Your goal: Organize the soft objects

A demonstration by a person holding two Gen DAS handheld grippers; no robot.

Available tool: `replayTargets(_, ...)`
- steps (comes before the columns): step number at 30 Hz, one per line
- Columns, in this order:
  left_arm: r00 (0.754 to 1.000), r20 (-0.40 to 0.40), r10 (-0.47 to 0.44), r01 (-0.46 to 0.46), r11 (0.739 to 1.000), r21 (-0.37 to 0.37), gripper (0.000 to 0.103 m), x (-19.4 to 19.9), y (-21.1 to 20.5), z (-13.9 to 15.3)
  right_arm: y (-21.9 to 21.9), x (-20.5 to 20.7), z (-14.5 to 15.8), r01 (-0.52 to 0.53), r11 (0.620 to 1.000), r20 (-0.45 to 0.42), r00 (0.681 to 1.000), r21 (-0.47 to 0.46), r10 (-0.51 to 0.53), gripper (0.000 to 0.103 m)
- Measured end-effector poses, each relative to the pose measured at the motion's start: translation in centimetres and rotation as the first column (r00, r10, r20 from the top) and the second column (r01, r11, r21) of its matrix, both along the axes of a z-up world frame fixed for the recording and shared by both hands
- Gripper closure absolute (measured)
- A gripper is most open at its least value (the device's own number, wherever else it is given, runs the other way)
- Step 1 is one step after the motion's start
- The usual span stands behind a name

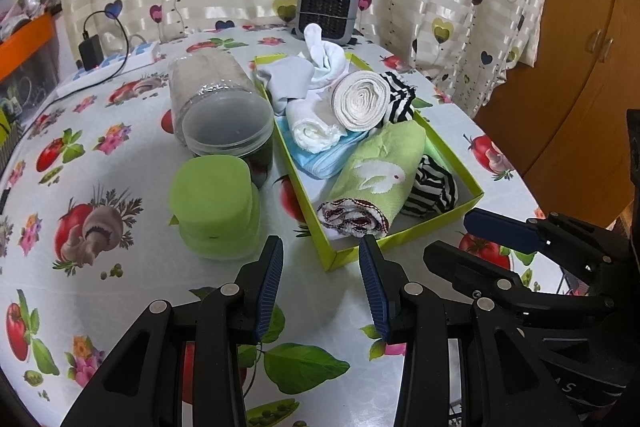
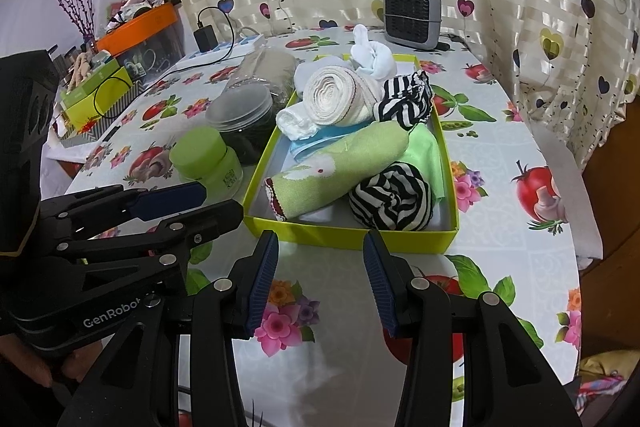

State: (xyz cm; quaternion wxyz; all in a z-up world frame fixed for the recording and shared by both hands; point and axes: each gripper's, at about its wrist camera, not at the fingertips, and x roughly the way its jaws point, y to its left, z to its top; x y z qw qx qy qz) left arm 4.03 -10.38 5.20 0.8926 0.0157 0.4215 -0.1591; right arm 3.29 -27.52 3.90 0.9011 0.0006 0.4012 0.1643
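A lime-green box (image 1: 404, 233) (image 2: 352, 233) on the table holds rolled soft things: a green rabbit towel (image 1: 380, 167) (image 2: 344, 167), two black-and-white striped rolls (image 1: 434, 191) (image 2: 394, 197), a cream roll (image 1: 362, 101) (image 2: 330, 93), white cloths (image 1: 312, 131) and white socks (image 1: 326, 53) (image 2: 374, 57). My left gripper (image 1: 320, 287) is open and empty, just in front of the box's near corner. My right gripper (image 2: 320, 283) is open and empty in front of the box's near wall. The right gripper also shows at the right of the left wrist view (image 1: 480, 239).
A green-lidded jar (image 1: 214, 205) (image 2: 208, 157) and a clear jar (image 1: 228, 123) (image 2: 240, 119) lying on its side stand left of the box. A grey heater (image 1: 328, 9) (image 2: 412, 15) is at the back. A charger and power strip (image 1: 108, 57) lie back left. A wooden cabinet (image 1: 568, 67) is right.
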Motion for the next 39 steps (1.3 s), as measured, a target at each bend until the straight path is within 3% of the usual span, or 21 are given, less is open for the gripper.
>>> replayTargets(39,1.000,0.002,0.008,-0.008,1.000,0.019,0.065,-0.22,0.03,-0.09,0.29,0.04,-0.27,-0.009,1.000,-0.008,1.000,0.010,0.009,0.057)
